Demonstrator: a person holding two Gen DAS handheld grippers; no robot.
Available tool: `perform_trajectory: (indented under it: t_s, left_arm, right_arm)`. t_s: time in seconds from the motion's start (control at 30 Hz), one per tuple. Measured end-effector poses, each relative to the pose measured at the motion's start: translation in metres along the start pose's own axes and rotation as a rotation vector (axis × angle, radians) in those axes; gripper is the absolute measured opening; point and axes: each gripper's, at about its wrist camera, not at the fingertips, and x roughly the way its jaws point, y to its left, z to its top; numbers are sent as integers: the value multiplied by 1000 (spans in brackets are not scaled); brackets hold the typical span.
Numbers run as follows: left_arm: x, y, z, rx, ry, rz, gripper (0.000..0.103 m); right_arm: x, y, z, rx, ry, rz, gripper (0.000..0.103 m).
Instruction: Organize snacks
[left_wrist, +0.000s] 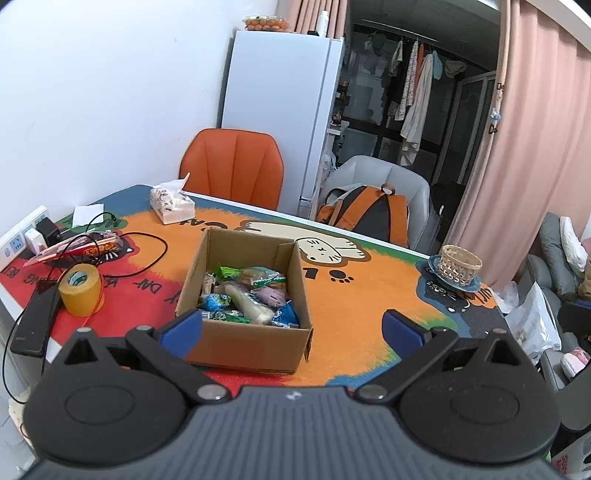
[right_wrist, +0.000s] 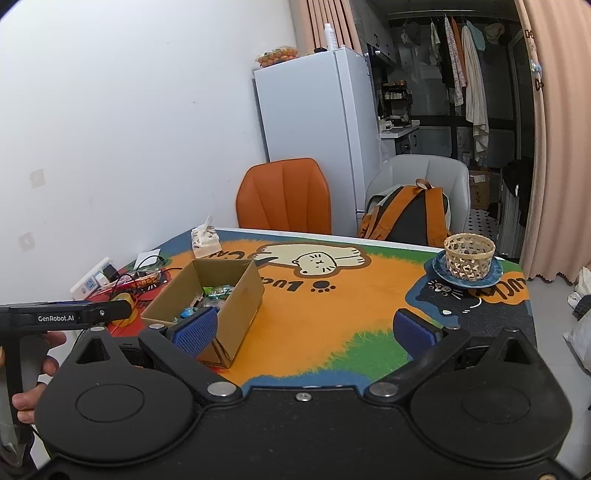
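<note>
1. The left claw (left_wrist: 291, 326) is hovering wide open and empty, with the box (left_wrist: 243, 295) between and just beyond its pads.
2. The right claw (right_wrist: 308, 332) is gaping wide too, gripping nothing, the box at its 10 o'clock.
3. The snacks (left_wrist: 247, 295) are lying piled inside the box on the table (left_wrist: 354, 295).
4. A basket (right_wrist: 469, 256) is sitting on a plate (right_wrist: 439, 267) at 2 o'clock, well apart.

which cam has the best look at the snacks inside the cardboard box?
Left wrist. It looks down into the open cardboard box, so the wrapped snacks show across the whole floor. In the right wrist view the box's near wall and the right gripper's finger hide most of them; only a few wrappers show.
</note>
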Motion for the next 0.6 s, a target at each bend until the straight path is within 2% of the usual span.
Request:
perform_trajectory:
  t_s: [0.6]
  left_arm:
    - [-2,-3,-1,30,3,6,103]
  right_arm:
    - [3,-1,-4,10,21,6,103]
